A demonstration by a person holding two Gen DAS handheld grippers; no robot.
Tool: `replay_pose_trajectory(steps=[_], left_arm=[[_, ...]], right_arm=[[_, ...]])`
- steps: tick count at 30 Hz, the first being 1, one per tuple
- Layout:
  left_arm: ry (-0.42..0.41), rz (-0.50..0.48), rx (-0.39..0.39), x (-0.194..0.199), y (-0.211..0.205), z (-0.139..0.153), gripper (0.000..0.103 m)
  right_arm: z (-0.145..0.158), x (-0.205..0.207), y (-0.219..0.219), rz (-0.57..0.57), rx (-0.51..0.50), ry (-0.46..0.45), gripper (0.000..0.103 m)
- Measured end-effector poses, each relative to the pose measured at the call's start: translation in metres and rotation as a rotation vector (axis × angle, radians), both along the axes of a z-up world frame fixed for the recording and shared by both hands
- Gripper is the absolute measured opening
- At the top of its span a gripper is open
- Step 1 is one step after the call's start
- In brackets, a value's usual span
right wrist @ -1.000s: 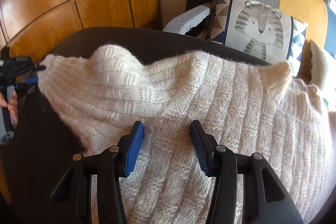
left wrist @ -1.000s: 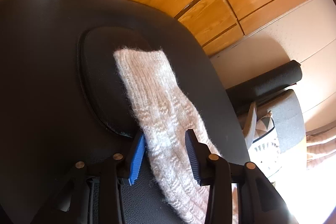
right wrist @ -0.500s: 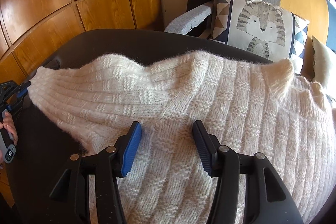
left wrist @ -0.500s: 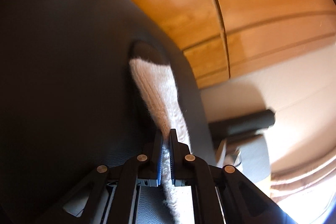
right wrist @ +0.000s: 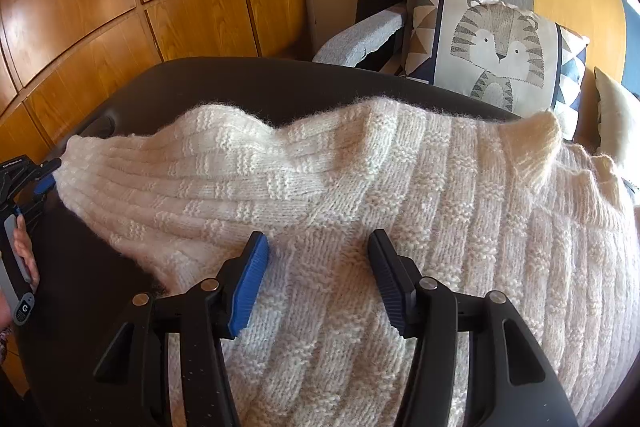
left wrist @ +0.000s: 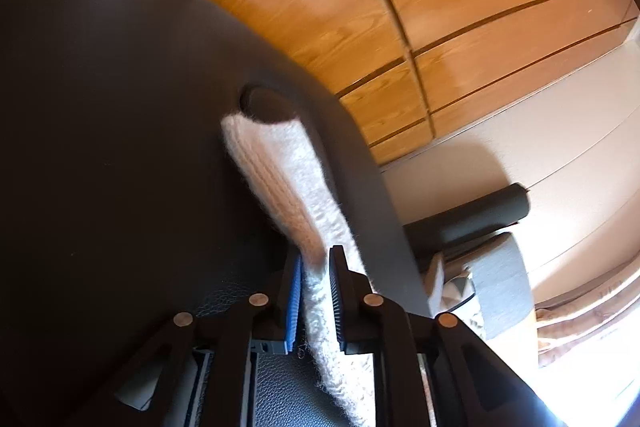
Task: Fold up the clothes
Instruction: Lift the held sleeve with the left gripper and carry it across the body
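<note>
Left wrist view: left gripper pinching the sleeve, jaws just eased a touch, knit still pressed between. Right gripper spread about halfway, hovering empty over the cream sweater lying across the dark table.

tiny white lettering on the left gripper body, too small to read, no other text anywhere
</note>
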State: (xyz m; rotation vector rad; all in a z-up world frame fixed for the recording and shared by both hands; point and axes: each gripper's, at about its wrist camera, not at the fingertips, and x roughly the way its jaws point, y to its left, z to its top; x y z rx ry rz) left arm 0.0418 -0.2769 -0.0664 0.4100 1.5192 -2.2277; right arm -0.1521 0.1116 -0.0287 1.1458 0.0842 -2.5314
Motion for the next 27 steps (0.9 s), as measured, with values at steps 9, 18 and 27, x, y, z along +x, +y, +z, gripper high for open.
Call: replay_pose_trajectory(steps=[9,18,27], left_arm=[[0.0,0.115,0.095,-0.009,-0.001,-0.006,0.016],[-0.186,0.05,-0.108,-0.049,-0.003,0.007,0.007],[0.088,0.045,0.055,-0.027,-0.011,0.003,0.006]], right_arm=[[-0.002,0.001,0.0,-0.003,-0.003,0.003,0.056],[-0.003,0.001,0.0,-0.004,-0.011,0.004,0.056],[-0.002,0.001,0.003,-0.005,-0.043,-0.004,0.056]])
